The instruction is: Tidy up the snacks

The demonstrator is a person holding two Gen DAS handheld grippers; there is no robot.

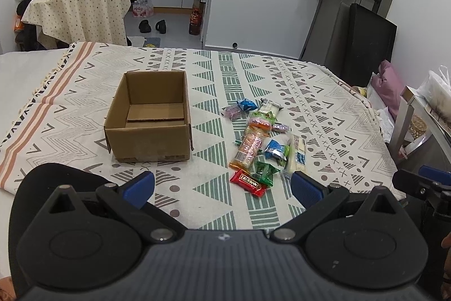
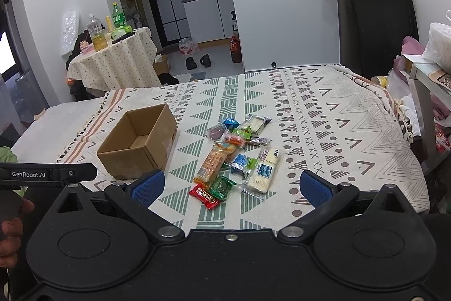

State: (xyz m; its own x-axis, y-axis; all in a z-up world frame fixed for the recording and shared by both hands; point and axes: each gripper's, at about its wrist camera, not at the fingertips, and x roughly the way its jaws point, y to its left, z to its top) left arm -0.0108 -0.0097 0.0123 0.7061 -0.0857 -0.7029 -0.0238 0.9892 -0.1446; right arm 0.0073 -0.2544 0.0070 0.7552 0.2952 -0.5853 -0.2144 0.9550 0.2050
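Patterned bedspread [image 1: 282,69] fills our view; ahead of our left gripper [image 1: 222,186], fingers wide, sits the cardboard box [image 1: 149,143]. Snack packets [image 2: 234,157] lie beyond our right gripper [image 2: 231,184], fingers wide and empty.

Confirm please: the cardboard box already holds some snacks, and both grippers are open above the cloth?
Not quite: the cardboard box is empty, as the left wrist view shows. All the snacks lie beside it on the cloth. The left gripper and the right gripper are open.
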